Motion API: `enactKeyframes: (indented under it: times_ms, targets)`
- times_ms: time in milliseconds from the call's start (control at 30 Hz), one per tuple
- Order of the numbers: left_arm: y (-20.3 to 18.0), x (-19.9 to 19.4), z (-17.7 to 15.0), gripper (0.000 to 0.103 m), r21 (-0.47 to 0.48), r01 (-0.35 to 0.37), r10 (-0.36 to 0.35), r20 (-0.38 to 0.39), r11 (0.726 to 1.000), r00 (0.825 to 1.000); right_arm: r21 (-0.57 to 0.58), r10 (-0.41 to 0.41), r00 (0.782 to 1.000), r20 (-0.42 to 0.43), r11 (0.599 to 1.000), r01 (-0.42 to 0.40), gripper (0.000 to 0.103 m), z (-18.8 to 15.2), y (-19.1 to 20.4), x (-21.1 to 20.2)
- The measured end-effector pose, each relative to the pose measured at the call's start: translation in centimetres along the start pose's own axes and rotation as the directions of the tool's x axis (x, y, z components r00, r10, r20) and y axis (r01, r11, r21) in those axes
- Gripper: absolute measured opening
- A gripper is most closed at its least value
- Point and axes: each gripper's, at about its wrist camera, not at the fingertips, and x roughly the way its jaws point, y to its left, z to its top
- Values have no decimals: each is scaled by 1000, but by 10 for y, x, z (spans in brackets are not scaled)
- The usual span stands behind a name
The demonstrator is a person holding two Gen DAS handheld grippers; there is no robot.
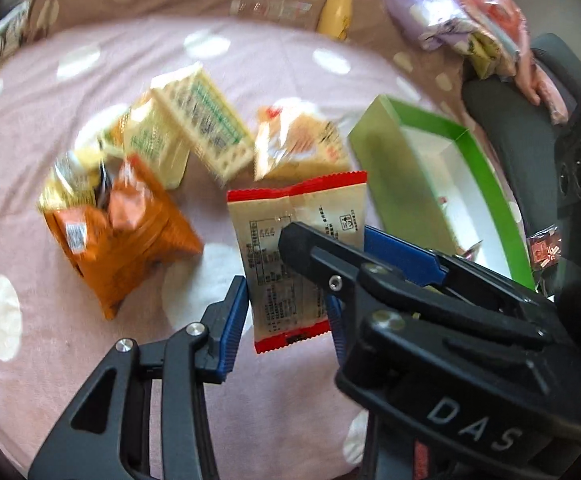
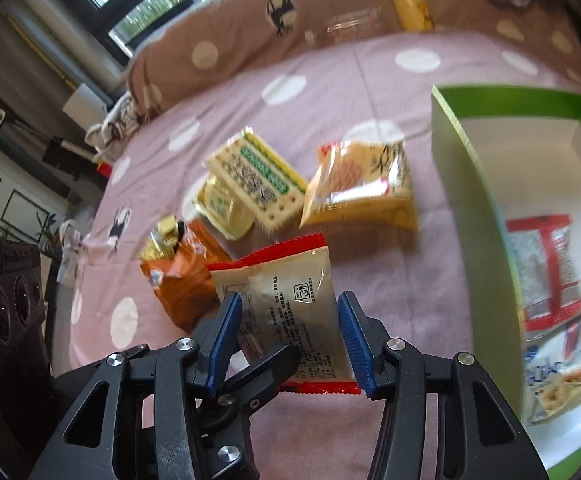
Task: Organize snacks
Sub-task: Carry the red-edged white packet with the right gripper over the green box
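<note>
We see a pink dotted bedspread [image 2: 370, 92], with a green box [image 2: 466, 148] on its right holding packets. A heap of snacks [image 2: 258, 184] lies far left. Near us, a red-edged snack packet [image 2: 290, 300] sits between both grippers: our right gripper [image 2: 290, 336] stands open astride it, and our left gripper [image 1: 286, 320] pinches its lower part.

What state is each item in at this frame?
left gripper: fingers flank the red-edged packet, grip unclear
right gripper: flanks the same packet, grip unclear
red-edged packet: between both grippers
green box: open, packets inside
orange bag: lying on blanket
</note>
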Motion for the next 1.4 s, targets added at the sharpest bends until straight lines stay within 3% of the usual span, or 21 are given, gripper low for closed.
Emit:
enactKeyframes:
  times_ms: [267, 633, 900, 1400]
  targets:
    - [-35, -23, 7, 38, 76, 12, -22, 127, 997, 992, -2, -29, 987, 158, 1000, 30, 53, 5, -6, -51]
    - [-83, -48, 18, 38, 198, 25, -72, 230, 980, 970, 11, -43, 946, 321, 999, 42, 53, 5, -17, -110]
    - [-112, -53, 25, 38, 273, 38, -109, 251, 961, 962, 38, -63, 916, 395, 998, 52, 53, 5, -33, -139]
    - [-154, -37, 36, 39, 367, 66, -152, 212, 928, 965, 134, -97, 895, 435, 990, 42, 53, 6, -75, -160]
